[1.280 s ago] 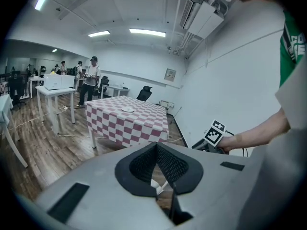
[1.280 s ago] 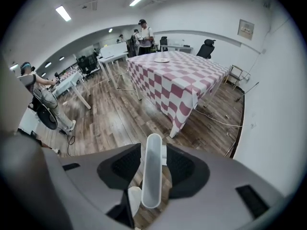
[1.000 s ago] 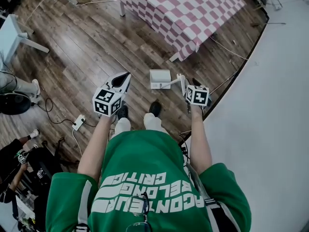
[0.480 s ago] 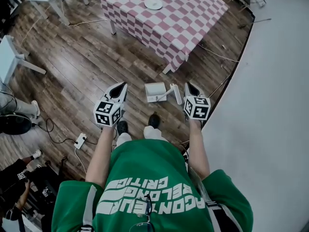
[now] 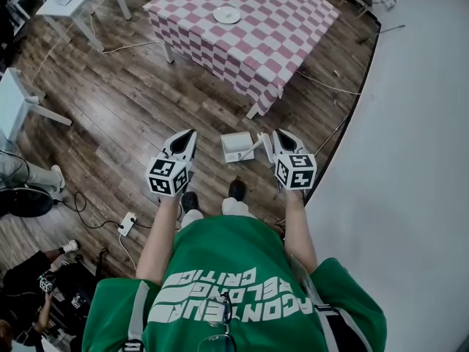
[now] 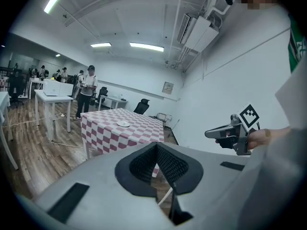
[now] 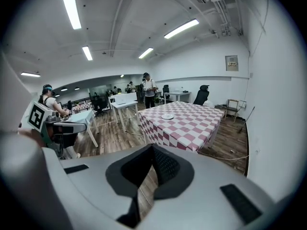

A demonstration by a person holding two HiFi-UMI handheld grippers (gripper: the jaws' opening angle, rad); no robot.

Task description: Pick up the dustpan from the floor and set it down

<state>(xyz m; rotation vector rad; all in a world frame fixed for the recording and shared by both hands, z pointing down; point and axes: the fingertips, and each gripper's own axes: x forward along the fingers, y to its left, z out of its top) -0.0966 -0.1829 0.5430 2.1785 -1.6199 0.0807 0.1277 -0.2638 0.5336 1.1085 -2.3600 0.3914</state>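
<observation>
**Dustpan taken by its handle, before the set-down**

Shows the dustpan (image 5: pixel 237 147) at 12 o'clock from the shoes (image 5: pixel 237 189), over the wooden floor (image 5: pixel 132 101) and apparently just clear of it. Traces the handle (image 5: pixel 253 144) slanting toward 3 o'clock, up to the right gripper (image 5: pixel 281 138). Probably taken by the handle so as to hang the pan low and forward, away from the legs, and to spare a deep stoop.

Note the right fingers (image 7: pixel 165 167): just closed in, now pad against pad, seemingly pinching the thin handle rod, glimpsed as a pale line under the pads.

Places the left gripper (image 5: pixel 185 139) at 9 o'clock from the dustpan, well apart from it, likely idle because a light pan needs one grip only. Note the left fingers (image 6: pixel 168 166): likewise closed, with nothing between them.

Locates the checked bench (image 5: pixel 249 42), bearing a plate (image 5: pixel 227 15), farther off at 12 o'clock. Not yet set down.
</observation>
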